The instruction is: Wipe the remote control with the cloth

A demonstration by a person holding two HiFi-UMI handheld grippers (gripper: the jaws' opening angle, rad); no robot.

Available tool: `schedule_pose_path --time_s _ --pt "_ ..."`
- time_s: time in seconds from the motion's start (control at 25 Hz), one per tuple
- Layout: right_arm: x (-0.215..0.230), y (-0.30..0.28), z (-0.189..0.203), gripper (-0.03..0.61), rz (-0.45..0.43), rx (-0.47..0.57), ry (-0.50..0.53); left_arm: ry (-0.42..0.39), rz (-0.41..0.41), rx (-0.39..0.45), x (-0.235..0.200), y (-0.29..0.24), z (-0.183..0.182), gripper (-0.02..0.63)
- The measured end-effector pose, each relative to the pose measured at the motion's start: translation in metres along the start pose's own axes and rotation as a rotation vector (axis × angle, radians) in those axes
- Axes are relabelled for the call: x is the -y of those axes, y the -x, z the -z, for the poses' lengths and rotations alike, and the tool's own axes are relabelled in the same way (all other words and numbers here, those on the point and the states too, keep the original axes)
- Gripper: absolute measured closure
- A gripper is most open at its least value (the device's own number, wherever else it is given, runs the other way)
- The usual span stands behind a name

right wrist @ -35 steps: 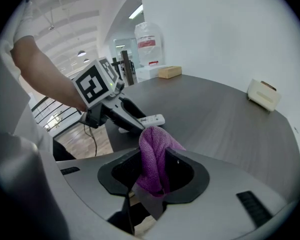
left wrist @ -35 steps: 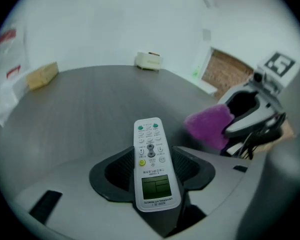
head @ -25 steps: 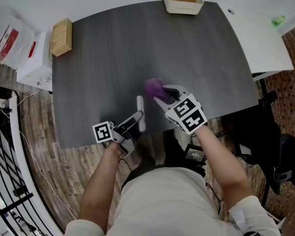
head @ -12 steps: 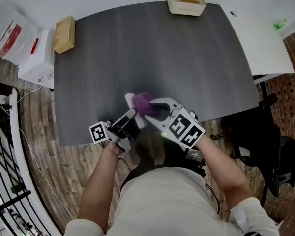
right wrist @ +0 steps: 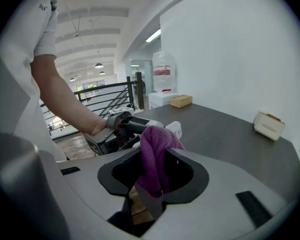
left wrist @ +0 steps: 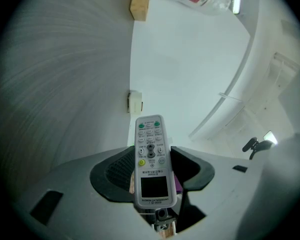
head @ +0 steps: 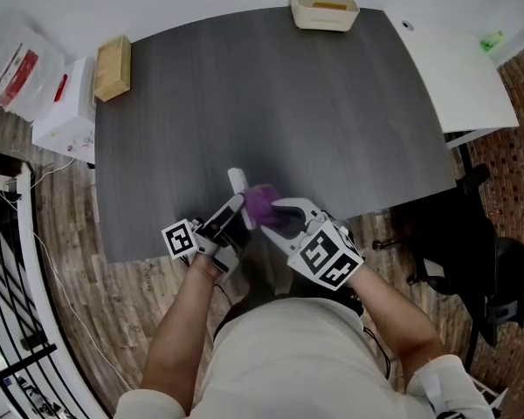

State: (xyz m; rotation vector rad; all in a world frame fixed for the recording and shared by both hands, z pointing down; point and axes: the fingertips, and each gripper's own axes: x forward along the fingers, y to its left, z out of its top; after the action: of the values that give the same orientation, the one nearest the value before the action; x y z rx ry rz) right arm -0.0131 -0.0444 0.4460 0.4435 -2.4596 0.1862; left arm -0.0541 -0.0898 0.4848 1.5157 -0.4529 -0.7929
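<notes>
Dark grey table [head: 332, 103], mostly bare; work is at its near edge.

- Left gripper [left wrist: 150, 170]: jaws clamped on the lower end of the remote [left wrist: 150, 151], button side facing the camera. Most of its length sticks out past the jaws, over the table's near edge.
- Right gripper [right wrist: 152, 173]: jaws pinched on a bunched purple cloth [right wrist: 155, 146]. From the head view the wad sits against the remote just ahead of my left jaws.
- Risks, as I judge them: I hold the remote by one end only, so a hard push from the cloth could lever it round or out of the jaws, and from here it could drop to the floor. The cloth is held by a fold and might pull free on a long stroke.
- Containers: cream tray [head: 323, 16] at the far edge, something orange-brown inside, cannot tell what. Wooden block [head: 111, 66] at the far left corner; whether it is a box I cannot tell.
</notes>
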Motion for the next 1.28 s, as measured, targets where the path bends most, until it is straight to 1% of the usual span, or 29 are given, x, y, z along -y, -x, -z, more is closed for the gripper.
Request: schedule_pose_path --time_s 0.08,0.12,0.24,0.36,0.44,0.48,0.52,0.56,0.6,0.64,0.68,0.76,0.8,0.84,0.88,0.92,0.96,1.08,1.16,1.2,1.28 --pt "-0.006 0.002 0.006 0.443 -0.017 0.005 -0.044 0.012 -0.007 0.025 -0.003 0.002 -0.003 0.39" --pt "-0.011 0.002 0.009 0.443 -0.026 0.0 -0.043 0.015 -0.014 0.034 -0.005 0.002 -0.005 0.39" --pt "-0.031 0.007 0.017 0.443 -0.071 -0.021 0.029 0.004 -0.045 0.028 -0.009 0.003 -0.008 0.39" --pt "-0.053 0.013 0.025 0.443 -0.155 -0.039 0.091 -0.042 -0.09 -0.026 -0.011 0.003 -0.008 0.39" --pt "-0.055 0.016 0.032 0.443 -0.173 -0.057 0.093 -0.115 -0.14 -0.104 -0.012 0.002 -0.006 0.39" --pt "-0.052 0.018 0.037 0.443 -0.166 -0.066 0.083 -0.172 -0.176 -0.16 -0.014 0.002 -0.004 0.39" --pt "-0.048 0.019 0.041 0.443 -0.153 -0.074 0.07 -0.247 -0.22 -0.229 -0.017 0.002 0.0 0.39" --pt "-0.042 0.021 0.045 0.443 -0.137 -0.081 0.056 -0.343 -0.271 -0.313 -0.02 0.003 0.003 0.39" --pt "-0.036 0.023 0.049 0.443 -0.121 -0.086 0.041 -0.464 -0.331 -0.413 -0.026 0.005 0.008 0.39" --pt "-0.031 0.025 0.052 0.443 -0.108 -0.089 0.027 -0.614 -0.397 -0.531 -0.032 0.008 0.011 0.39" --pt "-0.026 0.026 0.055 0.443 -0.097 -0.09 0.013 -0.796 -0.468 -0.667 -0.041 0.013 0.014 0.39" --pt "-0.019 0.027 0.063 0.443 -0.082 -0.093 -0.014 -1.227 -0.585 -0.973 -0.061 0.026 0.016 0.39" --pt "-0.016 0.028 0.067 0.443 -0.074 -0.099 -0.027 -1.424 -0.613 -1.115 -0.069 0.032 0.015 0.39" --pt "-0.014 0.028 0.072 0.443 -0.067 -0.107 -0.04 -1.573 -0.617 -1.235 -0.076 0.036 0.014 0.39" --pt "-0.012 0.028 0.076 0.443 -0.059 -0.116 -0.05 -1.667 -0.609 -1.326 -0.08 0.039 0.014 0.39" --pt "-0.01 0.027 0.08 0.443 -0.053 -0.127 -0.057 -1.719 -0.598 -1.391 -0.084 0.041 0.013 0.39" --pt "-0.008 0.026 0.084 0.443 -0.047 -0.141 -0.061 -1.746 -0.588 -1.437 -0.088 0.043 0.013 0.39" --pt "-0.002 0.021 0.097 0.443 -0.04 -0.181 -0.062 -1.779 -0.575 -1.52 -0.097 0.049 0.014 0.388" --pt "0.002 0.016 0.104 0.443 -0.039 -0.204 -0.051 -1.793 -0.581 -1.547 -0.102 0.055 0.015 0.388" --pt "0.004 0.013 0.107 0.443 -0.04 -0.217 -0.044 -1.797 -0.589 -1.547 -0.104 0.057 0.015 0.388" --pt "0.009 0.008 0.112 0.443 -0.042 -0.245 -0.038 -1.817 -0.607 -1.519 -0.105 0.058 0.013 0.388"
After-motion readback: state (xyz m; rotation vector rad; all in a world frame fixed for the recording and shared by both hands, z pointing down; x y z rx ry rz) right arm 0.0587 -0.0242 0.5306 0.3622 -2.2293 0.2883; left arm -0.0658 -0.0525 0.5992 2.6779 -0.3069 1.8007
